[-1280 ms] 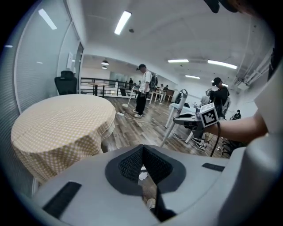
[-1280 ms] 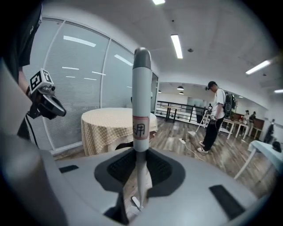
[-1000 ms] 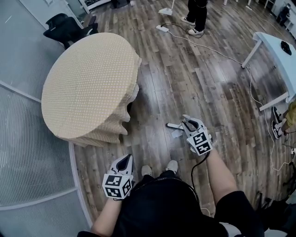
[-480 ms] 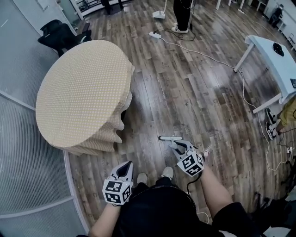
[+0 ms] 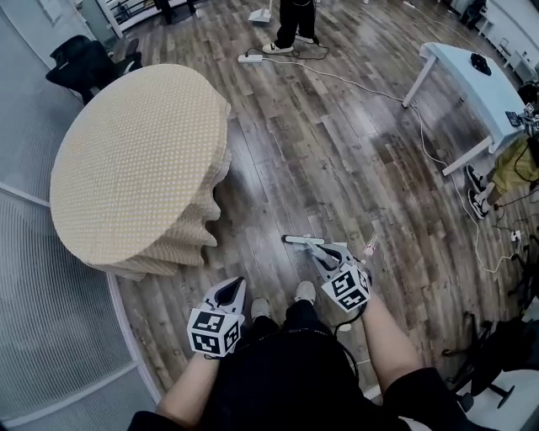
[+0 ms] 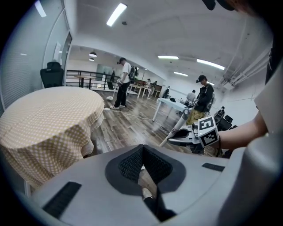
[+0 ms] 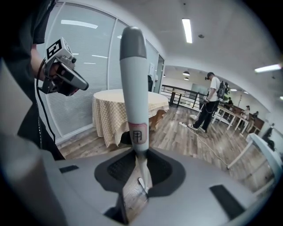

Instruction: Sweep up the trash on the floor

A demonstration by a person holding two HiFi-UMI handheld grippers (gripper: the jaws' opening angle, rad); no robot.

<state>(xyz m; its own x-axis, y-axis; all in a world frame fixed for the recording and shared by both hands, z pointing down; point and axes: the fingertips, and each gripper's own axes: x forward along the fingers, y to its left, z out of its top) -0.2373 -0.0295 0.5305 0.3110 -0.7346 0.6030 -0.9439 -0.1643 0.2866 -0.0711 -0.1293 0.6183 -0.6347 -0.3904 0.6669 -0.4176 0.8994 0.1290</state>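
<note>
My right gripper (image 5: pixel 327 255) is shut on a white broom handle (image 7: pixel 133 92) with a grey cap and a small logo; the handle stands up between the jaws in the right gripper view. The broom's pale head (image 5: pixel 297 240) rests on the wood floor just ahead of my shoes (image 5: pixel 307 291). I can make out no trash on the floor. My left gripper (image 5: pixel 231 291) hangs low at my left side, shut with nothing in it (image 6: pixel 142 175). In the left gripper view the right gripper (image 6: pixel 194 134) and the handle (image 6: pixel 174 131) show at the right.
A round table with a yellow chequered cloth (image 5: pixel 135 160) stands close at the left, beside a glass wall (image 5: pixel 50 311). A white desk (image 5: pixel 472 80) is at the far right, with a cable (image 5: pixel 421 139) across the floor. A person (image 5: pixel 295 21) stands far ahead.
My right gripper has drawn the broom back toward my feet. A white scrap seen beside the broom head a second ago no longer shows. The left gripper has hardly moved.
</note>
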